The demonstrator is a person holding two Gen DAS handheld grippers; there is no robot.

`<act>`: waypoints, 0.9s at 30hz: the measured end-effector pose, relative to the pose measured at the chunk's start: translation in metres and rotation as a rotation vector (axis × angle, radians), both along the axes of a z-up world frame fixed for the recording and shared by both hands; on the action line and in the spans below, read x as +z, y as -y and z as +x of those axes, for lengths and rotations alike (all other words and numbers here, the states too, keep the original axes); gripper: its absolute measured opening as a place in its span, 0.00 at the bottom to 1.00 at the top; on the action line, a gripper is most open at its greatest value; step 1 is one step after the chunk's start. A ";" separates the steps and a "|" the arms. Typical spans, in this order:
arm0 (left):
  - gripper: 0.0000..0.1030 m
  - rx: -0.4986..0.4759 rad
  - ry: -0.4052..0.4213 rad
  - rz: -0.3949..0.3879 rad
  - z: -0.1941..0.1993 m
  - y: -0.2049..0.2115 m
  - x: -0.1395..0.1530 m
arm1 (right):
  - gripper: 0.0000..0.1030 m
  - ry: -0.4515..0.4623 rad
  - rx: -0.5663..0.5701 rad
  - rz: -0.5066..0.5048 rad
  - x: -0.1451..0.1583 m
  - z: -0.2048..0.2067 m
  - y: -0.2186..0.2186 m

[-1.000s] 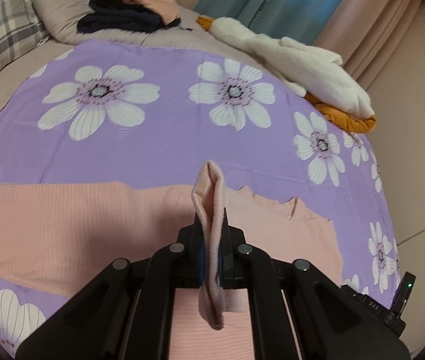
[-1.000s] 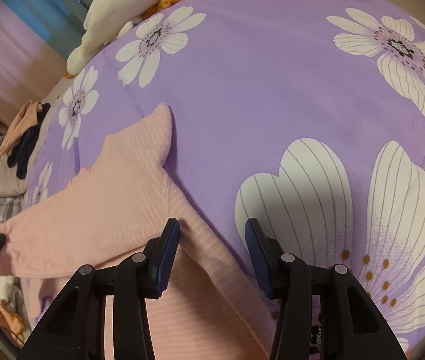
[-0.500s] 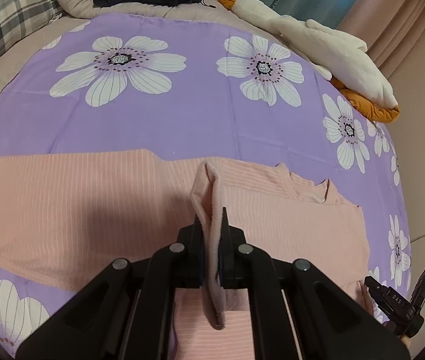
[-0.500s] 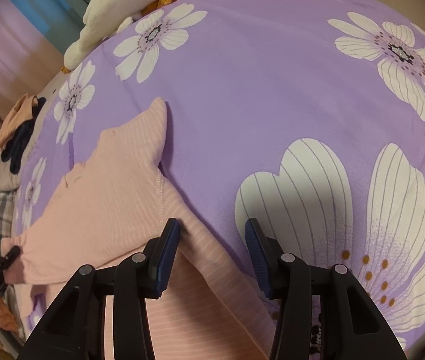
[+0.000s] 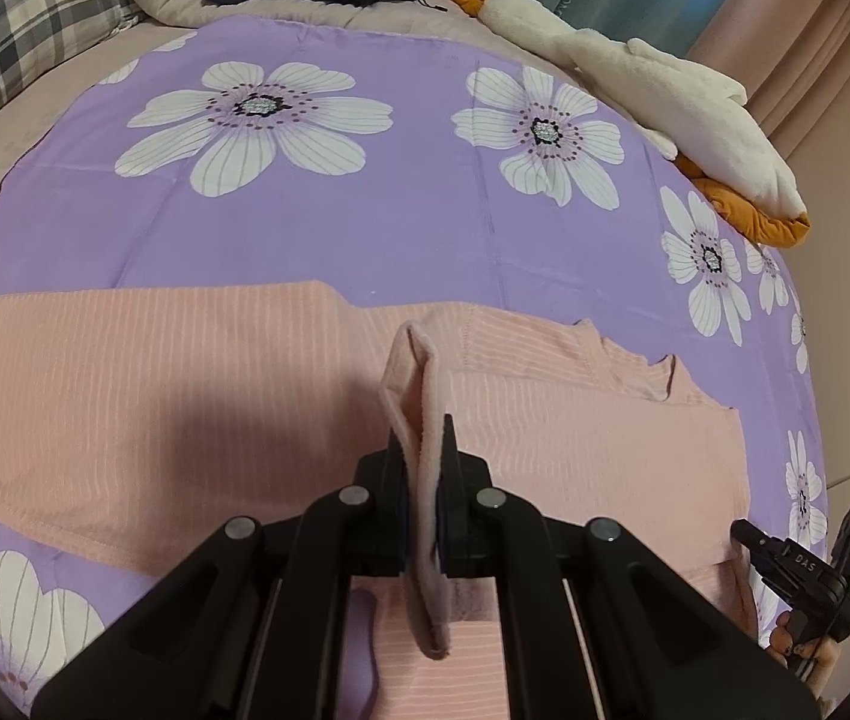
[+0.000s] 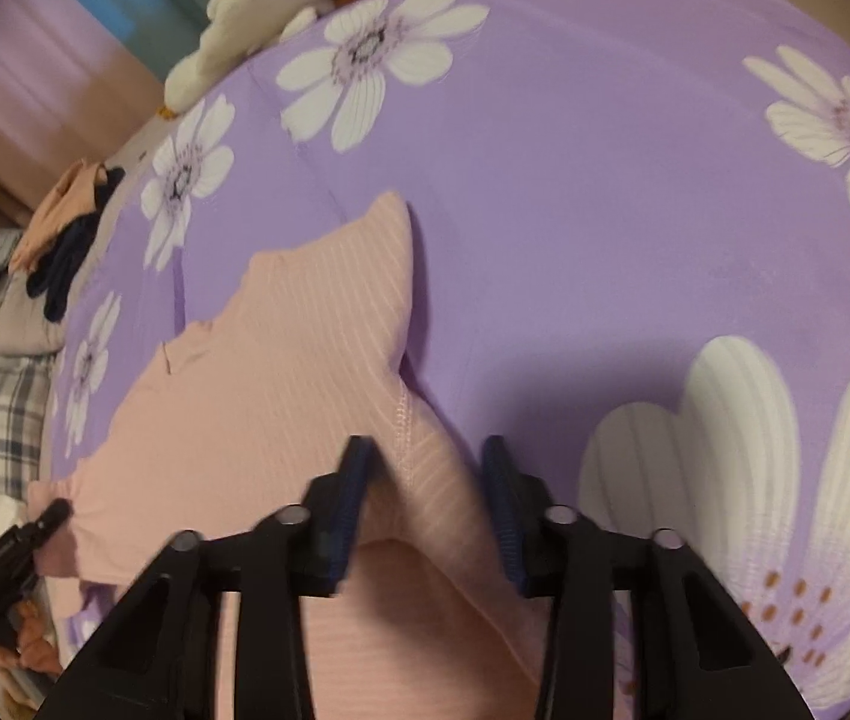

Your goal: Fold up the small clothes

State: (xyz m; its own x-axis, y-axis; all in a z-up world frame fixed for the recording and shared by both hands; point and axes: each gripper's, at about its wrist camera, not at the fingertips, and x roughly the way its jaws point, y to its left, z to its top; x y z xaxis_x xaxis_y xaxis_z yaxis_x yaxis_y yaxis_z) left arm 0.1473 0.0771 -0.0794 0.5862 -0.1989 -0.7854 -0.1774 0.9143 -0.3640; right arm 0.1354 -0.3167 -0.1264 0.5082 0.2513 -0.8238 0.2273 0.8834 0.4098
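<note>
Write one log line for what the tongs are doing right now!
left tongs: shut on pink shirt | right tongs: open, astride shirt edge | purple flowered sheet

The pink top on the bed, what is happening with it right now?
A person is folding the pink top on a purple flowered sheet, with a gripper in each hand. The left gripper is shut on a pinched fold of the top and holds it raised above the rest. The right gripper is open, with another part of the top between its fingers, not yet clamped.
</note>
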 end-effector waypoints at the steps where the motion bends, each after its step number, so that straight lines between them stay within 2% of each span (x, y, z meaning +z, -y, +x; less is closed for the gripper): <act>1: 0.06 0.001 -0.004 -0.003 0.000 -0.001 -0.002 | 0.37 -0.003 0.003 -0.006 -0.001 0.001 -0.001; 5: 0.06 0.005 -0.050 -0.001 0.004 -0.004 -0.019 | 0.33 -0.004 0.016 -0.067 -0.001 0.000 -0.008; 8: 0.07 0.015 -0.086 0.004 0.007 -0.004 -0.034 | 0.32 -0.009 0.012 -0.069 -0.003 0.000 -0.006; 11: 0.09 0.014 -0.083 0.002 0.005 -0.005 -0.044 | 0.31 -0.013 0.018 -0.074 -0.004 0.001 -0.005; 16: 0.11 0.002 -0.061 -0.016 0.003 -0.008 -0.052 | 0.31 -0.025 0.019 -0.099 -0.005 0.002 -0.008; 22: 0.11 0.018 -0.022 -0.162 -0.001 -0.023 -0.064 | 0.31 -0.031 0.018 -0.153 -0.006 0.004 -0.013; 24: 0.12 0.004 0.008 -0.154 -0.004 -0.020 -0.064 | 0.31 -0.029 0.013 -0.154 -0.006 0.004 -0.013; 27: 0.12 -0.004 0.033 -0.091 -0.006 -0.011 -0.061 | 0.31 -0.025 0.011 -0.170 -0.006 0.003 -0.015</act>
State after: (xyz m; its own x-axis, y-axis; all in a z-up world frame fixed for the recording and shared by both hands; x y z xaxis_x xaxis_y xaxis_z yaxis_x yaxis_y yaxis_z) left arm 0.1409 0.0877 -0.1408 0.6108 -0.2714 -0.7438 -0.1601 0.8777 -0.4517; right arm 0.1386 -0.3017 -0.1323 0.4849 0.1125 -0.8673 0.2251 0.9422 0.2481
